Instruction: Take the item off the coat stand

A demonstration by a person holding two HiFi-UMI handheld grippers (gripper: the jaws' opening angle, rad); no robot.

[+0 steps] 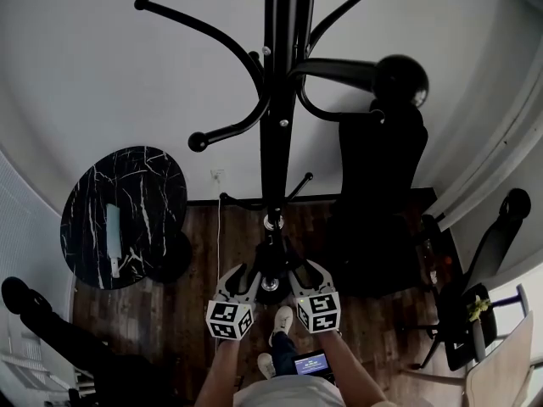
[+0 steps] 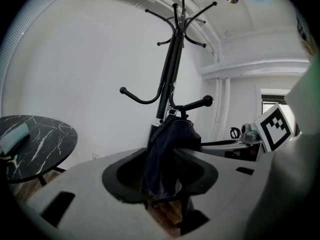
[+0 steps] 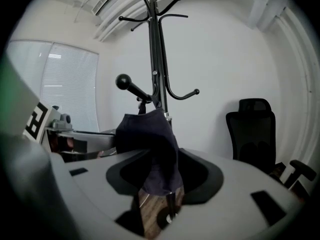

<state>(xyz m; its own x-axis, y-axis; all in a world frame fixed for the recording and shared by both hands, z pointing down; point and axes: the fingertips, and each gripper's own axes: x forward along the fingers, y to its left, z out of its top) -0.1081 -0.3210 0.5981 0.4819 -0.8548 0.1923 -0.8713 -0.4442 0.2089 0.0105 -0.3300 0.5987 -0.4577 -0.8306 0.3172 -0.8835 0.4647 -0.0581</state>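
**Desk:** What's in frame?

**Photographer:** A black coat stand [image 1: 278, 125]. A dark blue garment [image 2: 167, 154] hangs limp from a low hook [image 2: 196, 104].

**Desk:** How will it handle?

**Photographer:** Likely light, soft cloth that may snag. Pinch the bunched top by the hook. Left gripper [image 1: 243, 276] and right gripper [image 1: 307, 274] hold their jaws apart, clamping nothing.

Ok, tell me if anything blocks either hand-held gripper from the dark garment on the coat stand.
Nothing visible does. The dark garment hangs from a lower hook on the coat stand, dead ahead of the open left hand-held gripper and right hand-held gripper, only air before it. The office chair stands aside.
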